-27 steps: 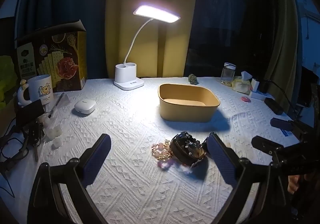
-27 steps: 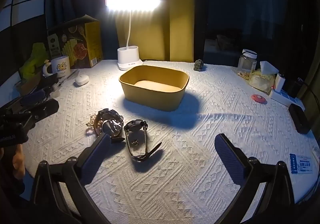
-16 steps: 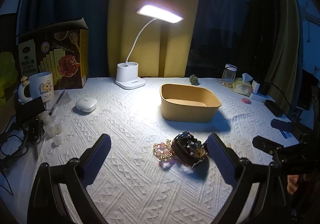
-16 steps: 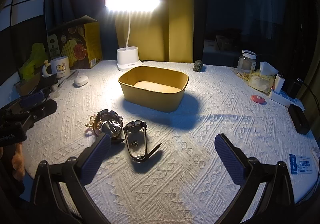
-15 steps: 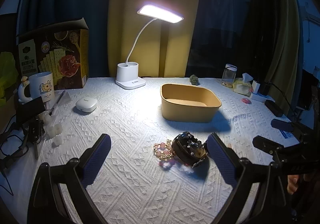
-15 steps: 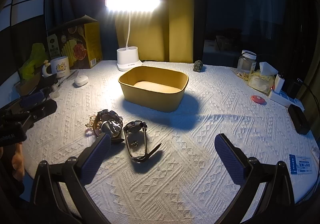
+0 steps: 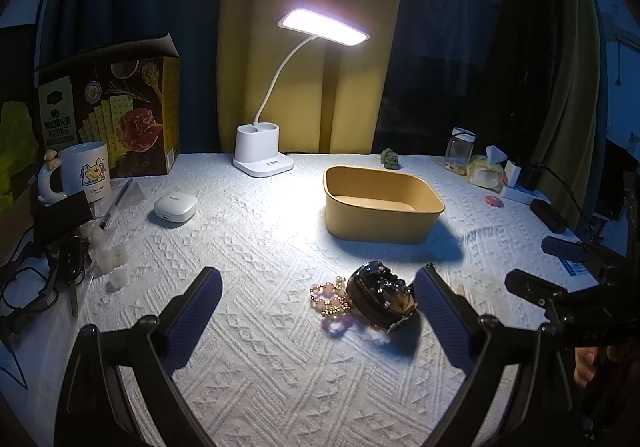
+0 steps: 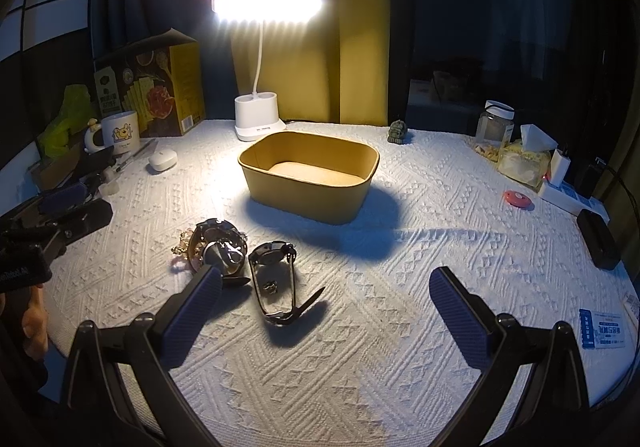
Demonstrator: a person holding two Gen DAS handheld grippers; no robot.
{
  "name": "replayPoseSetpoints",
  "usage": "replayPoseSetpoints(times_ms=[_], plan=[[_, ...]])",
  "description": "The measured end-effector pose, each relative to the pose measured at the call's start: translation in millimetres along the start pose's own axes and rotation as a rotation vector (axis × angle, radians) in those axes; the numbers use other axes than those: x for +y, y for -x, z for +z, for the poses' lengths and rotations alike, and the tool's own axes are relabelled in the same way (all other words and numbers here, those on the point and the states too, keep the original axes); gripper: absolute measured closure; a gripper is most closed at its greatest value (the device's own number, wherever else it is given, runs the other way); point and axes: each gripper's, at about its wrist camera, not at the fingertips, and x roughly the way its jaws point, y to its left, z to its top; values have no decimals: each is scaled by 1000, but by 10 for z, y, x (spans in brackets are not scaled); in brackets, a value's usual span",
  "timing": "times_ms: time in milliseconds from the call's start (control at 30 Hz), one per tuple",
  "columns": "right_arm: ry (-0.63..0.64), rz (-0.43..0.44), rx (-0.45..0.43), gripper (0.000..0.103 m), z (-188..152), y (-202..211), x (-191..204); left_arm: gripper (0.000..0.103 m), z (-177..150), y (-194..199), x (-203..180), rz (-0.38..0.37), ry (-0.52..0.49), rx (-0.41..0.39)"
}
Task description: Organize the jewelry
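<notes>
Nothing moved; both tongs (image 7: 316,299) (image 8: 326,297) gape, empty.

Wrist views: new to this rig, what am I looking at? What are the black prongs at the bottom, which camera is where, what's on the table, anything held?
No robot arm here: a person holds one two-finger gripper in each hand, with a fisheye camera on each looking forward along its fingers. The prongs are those fingers, with blue pads.

In the left wrist view the left gripper is open and holds nothing. In the right wrist view the right gripper is open and empty as well. Each view catches the other gripper at its edge.

On the white textured tablecloth lie a pink and gold bead bracelet, a dark shiny bangle-like piece touching it, and a watch with its band open. Behind them stands an empty tan container, lit by a white desk lamp. A mug and a cracker box stand to the left.
</notes>
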Motion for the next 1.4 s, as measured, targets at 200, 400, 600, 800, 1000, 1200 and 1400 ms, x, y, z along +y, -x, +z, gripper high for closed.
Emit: replayPoseSetpoints(times_ms=[200,400,600,800,1000,1200,1400], plan=[[7,-4,-7,0,1,1,2,6,-5,0,-6,1,1,-1],[19,-7,-20,0,10,-1,25,6,-1,13,-5,1,4,1],[13,2,-10,0,24,-15,44,6,-4,12,-2,0,4,2],[-1,27,30,0,30,-98,50,6,8,-17,57,9,14,8],[14,76,88,0,13,-353,105,6,-3,-130,163,17,34,32],[27,104,94,7,31,-699,227,6,-25,-298,317,22,64,67],[64,92,218,32,4,-1046,258,6,-20,-421,409,27,82,92]])
